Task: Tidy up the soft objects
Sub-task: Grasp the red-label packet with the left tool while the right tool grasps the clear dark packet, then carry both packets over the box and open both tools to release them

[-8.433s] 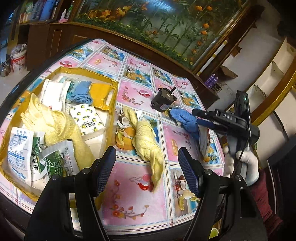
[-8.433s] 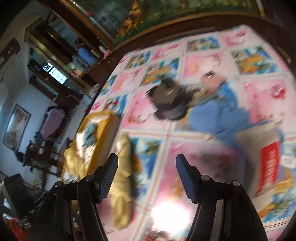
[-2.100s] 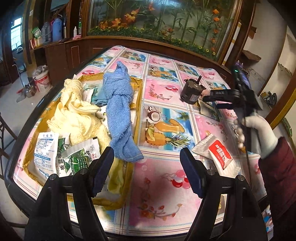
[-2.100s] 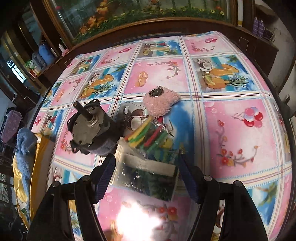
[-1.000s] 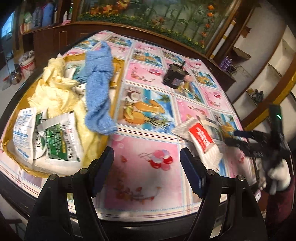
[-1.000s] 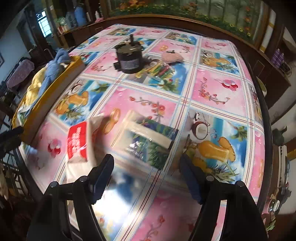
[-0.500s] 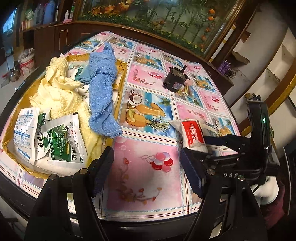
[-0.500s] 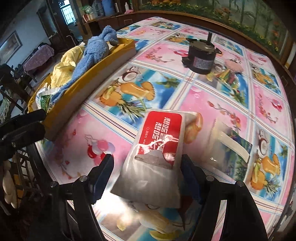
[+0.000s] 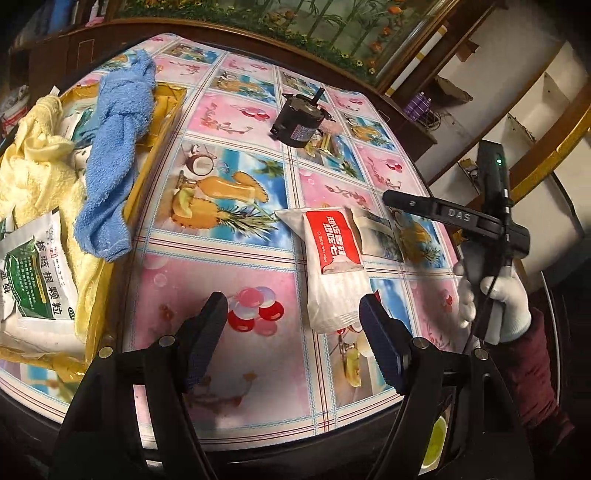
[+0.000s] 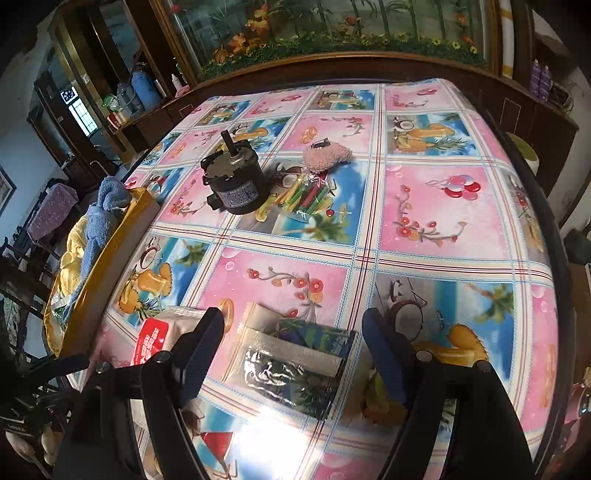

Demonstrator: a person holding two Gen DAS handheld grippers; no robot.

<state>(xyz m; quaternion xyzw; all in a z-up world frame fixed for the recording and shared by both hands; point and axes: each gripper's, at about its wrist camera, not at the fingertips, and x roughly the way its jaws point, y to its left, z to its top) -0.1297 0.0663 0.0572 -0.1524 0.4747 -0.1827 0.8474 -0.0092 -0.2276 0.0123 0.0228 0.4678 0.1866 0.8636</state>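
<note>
A white tissue pack with a red label [image 9: 334, 266] lies flat on the tablecloth just ahead of my open, empty left gripper [image 9: 293, 339]. It shows in the right wrist view [image 10: 159, 334] beside my left finger. My right gripper [image 10: 293, 350] is open and empty above a clear sachet [image 10: 295, 363]; it also shows in the left wrist view [image 9: 410, 205]. A yellow tray [image 9: 147, 155] at the left holds a blue towel [image 9: 114, 155], a yellow towel [image 9: 37, 177] and green-white sachets [image 9: 33, 273]. A pink fuzzy pad [image 10: 325, 153] lies far off.
A black motor [image 10: 232, 182] stands mid-table with a bag of coloured sticks [image 10: 306, 197] beside it. A dark wooden cabinet with an aquarium [image 10: 332, 33] runs behind the table. The table's front edge [image 9: 258, 439] is right below my left gripper.
The tissue pack was between my right fingers half a second ago; now it lies on the table and my right gripper has shifted right, over the clear sachet.
</note>
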